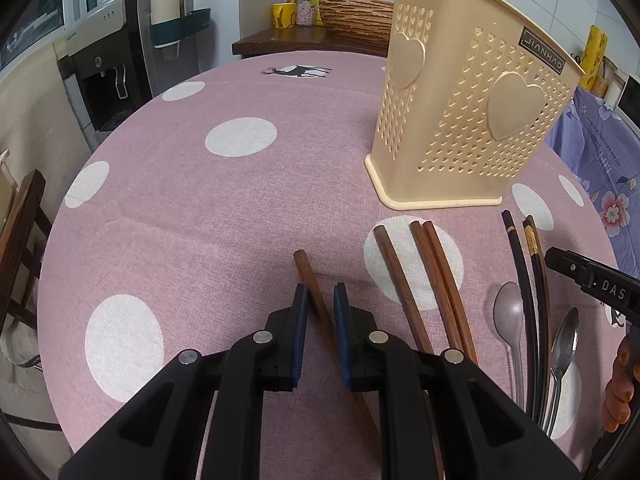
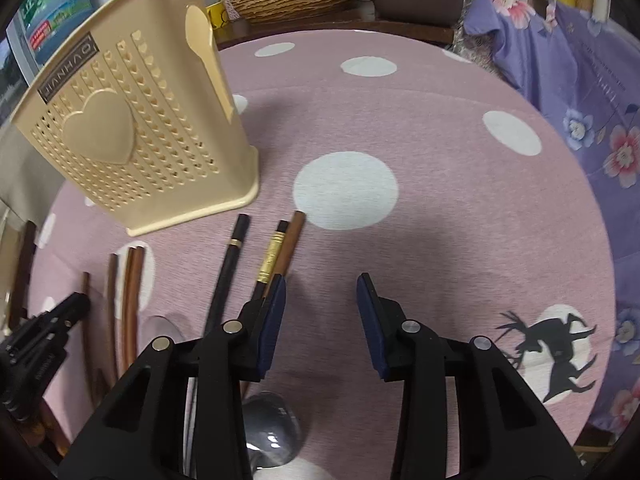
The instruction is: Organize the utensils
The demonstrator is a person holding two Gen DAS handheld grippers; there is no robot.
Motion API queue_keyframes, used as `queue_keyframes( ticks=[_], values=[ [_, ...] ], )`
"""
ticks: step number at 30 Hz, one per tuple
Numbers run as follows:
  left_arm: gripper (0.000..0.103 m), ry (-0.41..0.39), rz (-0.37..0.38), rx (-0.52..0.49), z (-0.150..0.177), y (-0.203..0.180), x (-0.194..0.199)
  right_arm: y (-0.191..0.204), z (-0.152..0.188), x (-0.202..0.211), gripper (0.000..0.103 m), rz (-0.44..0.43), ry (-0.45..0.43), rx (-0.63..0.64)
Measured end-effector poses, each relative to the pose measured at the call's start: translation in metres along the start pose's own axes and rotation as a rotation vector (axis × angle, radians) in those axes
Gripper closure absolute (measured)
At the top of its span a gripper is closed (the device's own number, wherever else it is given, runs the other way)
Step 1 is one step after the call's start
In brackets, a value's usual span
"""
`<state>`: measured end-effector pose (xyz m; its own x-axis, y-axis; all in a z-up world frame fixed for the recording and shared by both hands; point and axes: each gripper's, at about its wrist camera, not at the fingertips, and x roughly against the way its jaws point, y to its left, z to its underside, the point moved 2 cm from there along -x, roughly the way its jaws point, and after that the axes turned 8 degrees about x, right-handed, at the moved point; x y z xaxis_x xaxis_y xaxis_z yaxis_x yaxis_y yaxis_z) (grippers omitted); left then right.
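Note:
A cream perforated utensil holder stands upright on the pink dotted tablecloth. My left gripper is shut on a brown wooden chopstick that crosses its pads at a slant. To its right lie three more brown chopsticks, two black chopsticks and two metal spoons. My right gripper stands open over bare cloth. Its left finger overlaps a gold-banded black chopstick and a brown one. A spoon bowl shows under it.
A woven basket and a yellow cup sit on a dark counter behind the table. A water dispenser and a wooden chair stand at the left. Purple floral cloth hangs along the right.

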<state>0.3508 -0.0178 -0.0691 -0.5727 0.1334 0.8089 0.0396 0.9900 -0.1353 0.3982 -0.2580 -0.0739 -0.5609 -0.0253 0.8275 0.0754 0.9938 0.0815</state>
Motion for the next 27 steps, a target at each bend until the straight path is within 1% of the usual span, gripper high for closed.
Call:
queue_keyframes(
  ticks=[3,6,12,16,19,22,27],
  values=[
    [0.088,0.002,0.003,0.004,0.000,0.000,0.000,0.005,0.000,-0.001,0.065,-0.032,0.003,-0.009],
    [0.088,0.001,0.001,0.004,0.000,0.001,0.001,0.011,-0.001,-0.002,0.065,-0.005,0.007,0.015],
    [0.088,0.000,-0.003,0.001,0.001,-0.001,0.001,0.007,0.001,0.001,0.065,0.005,0.011,0.005],
    [0.088,0.007,-0.004,0.001,-0.001,-0.003,0.000,0.012,-0.005,-0.005,0.065,0.008,0.018,0.010],
    [0.088,0.014,0.001,0.006,-0.002,-0.004,-0.001,0.018,-0.008,-0.008,0.066,0.033,0.022,0.023],
    [0.088,0.020,0.000,0.003,-0.003,-0.007,-0.002,0.019,-0.008,-0.008,0.075,0.067,0.022,0.025],
    [0.089,0.019,-0.007,-0.012,-0.003,-0.016,-0.005,0.021,-0.008,-0.010,0.090,0.095,0.010,0.027]
  ],
)
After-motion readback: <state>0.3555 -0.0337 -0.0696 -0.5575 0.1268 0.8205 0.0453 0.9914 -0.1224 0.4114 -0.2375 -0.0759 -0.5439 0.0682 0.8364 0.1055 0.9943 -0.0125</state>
